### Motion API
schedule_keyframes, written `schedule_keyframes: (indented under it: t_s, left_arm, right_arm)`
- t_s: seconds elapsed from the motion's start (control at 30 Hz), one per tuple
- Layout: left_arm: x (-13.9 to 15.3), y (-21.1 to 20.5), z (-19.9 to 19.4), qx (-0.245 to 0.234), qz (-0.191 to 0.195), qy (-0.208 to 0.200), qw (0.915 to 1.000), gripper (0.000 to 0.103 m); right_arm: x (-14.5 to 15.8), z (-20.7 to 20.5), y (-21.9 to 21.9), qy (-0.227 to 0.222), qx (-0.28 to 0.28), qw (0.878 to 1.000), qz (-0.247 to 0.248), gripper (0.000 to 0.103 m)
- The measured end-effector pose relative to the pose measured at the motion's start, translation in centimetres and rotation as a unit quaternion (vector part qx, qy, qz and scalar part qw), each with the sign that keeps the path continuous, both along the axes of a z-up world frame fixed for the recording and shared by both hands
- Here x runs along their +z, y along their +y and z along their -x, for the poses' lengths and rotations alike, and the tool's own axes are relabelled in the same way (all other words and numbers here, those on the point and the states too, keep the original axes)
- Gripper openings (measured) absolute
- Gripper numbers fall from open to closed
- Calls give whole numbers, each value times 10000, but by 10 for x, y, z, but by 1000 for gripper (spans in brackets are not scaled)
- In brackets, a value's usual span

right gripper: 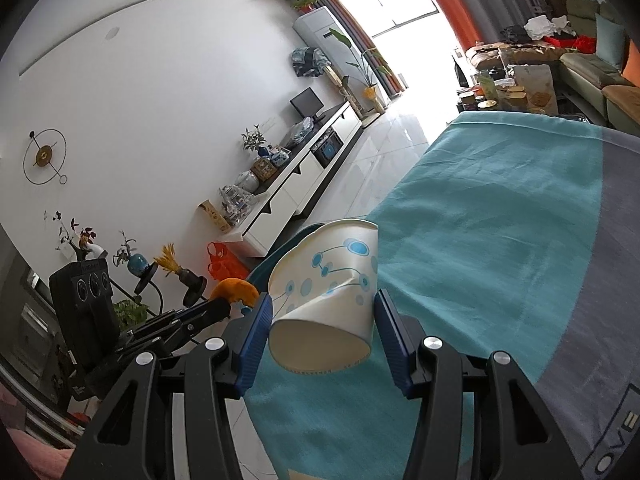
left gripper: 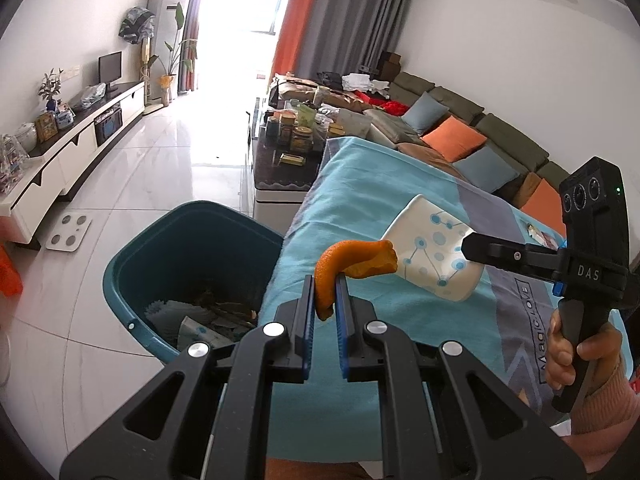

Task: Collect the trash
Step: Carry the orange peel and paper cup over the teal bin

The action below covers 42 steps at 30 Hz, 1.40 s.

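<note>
Teal blanket (left gripper: 360, 200) beside glossy white tiled floor (left gripper: 168, 168)

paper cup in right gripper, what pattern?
White paper cup with blue dots joined by thin lines; clearest in the right wrist view.

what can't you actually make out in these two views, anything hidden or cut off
- Left wrist view: most of the trash bin contents, hidden by its wall and the left tool holding the orange peel.
- Right wrist view: the bin is hidden behind the paper cup clamped in the right tool.
- Both views: the blanket lettering is cut off by the frame edge.
- The inside of the cup shows in neither view.
</note>
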<state>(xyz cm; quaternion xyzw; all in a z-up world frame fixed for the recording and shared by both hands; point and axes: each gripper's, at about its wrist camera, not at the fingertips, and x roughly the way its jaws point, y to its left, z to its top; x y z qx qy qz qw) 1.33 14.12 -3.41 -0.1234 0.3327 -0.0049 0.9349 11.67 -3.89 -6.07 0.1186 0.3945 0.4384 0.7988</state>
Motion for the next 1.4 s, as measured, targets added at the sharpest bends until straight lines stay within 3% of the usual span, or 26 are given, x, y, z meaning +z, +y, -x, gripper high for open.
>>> schedule_keyframes:
  t_s: [1.4]
  left_arm:
    - [-2, 31, 4, 590, 52, 17, 9982, 10]
  right_arm:
    - [6, -3, 62, -141, 553, 9978, 329, 50]
